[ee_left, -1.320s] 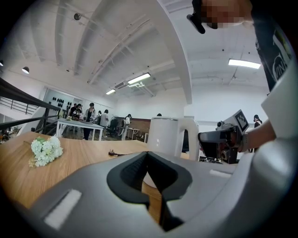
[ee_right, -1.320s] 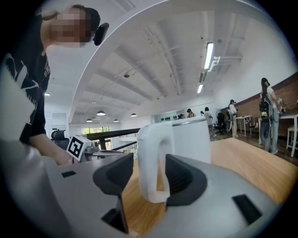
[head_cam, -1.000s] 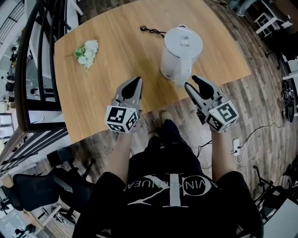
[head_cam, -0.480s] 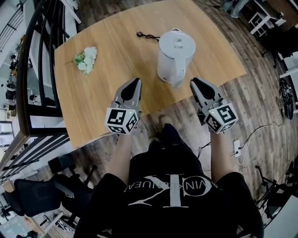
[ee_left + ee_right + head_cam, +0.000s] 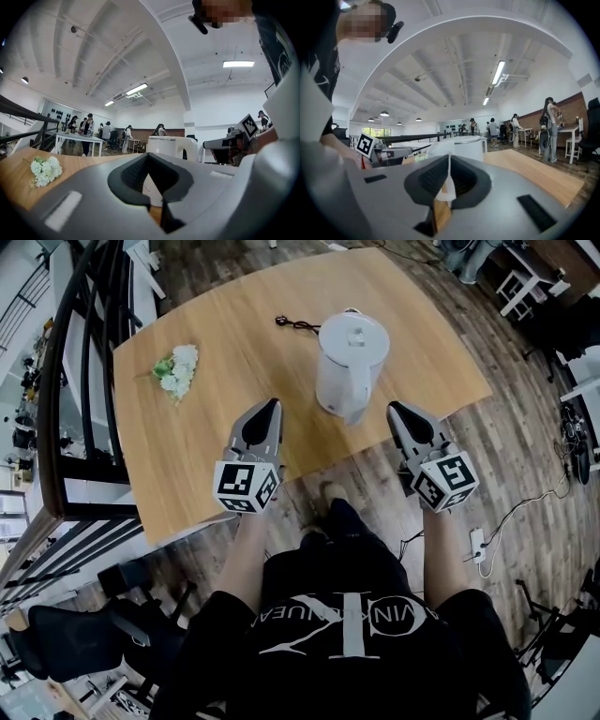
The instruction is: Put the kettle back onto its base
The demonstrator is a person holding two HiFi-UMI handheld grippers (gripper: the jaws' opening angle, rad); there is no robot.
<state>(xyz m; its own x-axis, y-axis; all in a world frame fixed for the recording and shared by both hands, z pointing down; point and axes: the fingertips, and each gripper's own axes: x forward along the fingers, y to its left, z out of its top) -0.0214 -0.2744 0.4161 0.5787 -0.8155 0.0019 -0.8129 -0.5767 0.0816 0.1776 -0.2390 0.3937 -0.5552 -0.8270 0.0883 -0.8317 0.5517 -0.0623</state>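
From the head view, I see the kettle (image 5: 352, 362) upright on the desk (image 5: 234, 362), close to the near edge and toward the right corner, with its handle turned toward me. I cannot make out a base under it. A dark cord (image 5: 298, 324) lies on the desk just beyond it, and a small bunch of flowers (image 5: 176, 369) rests well apart near the left edge. My left gripper (image 5: 266, 409) reaches over the near edge to the left of the kettle. My right gripper (image 5: 398, 411) sits at the near edge just right of the handle, with its body out over the floor (image 5: 487, 446). A dark railing (image 5: 84, 381) runs along beyond the desk's left edge.

In the left gripper view, the fingers are clenched and empty. Over them the kettle stands ahead and slightly right. The flowers lie off to the left, the right gripper shows at the right, and people (image 5: 86, 129) stand round a white table far behind.

In the right gripper view, the fingers have just been closing and now meet with nothing between them. A thin slit shows only desk and kettle beyond. The kettle stands near, just ahead and a little left, with the left gripper beyond it on the left. Bare desk stretches away on the right, with more people standing at the back.
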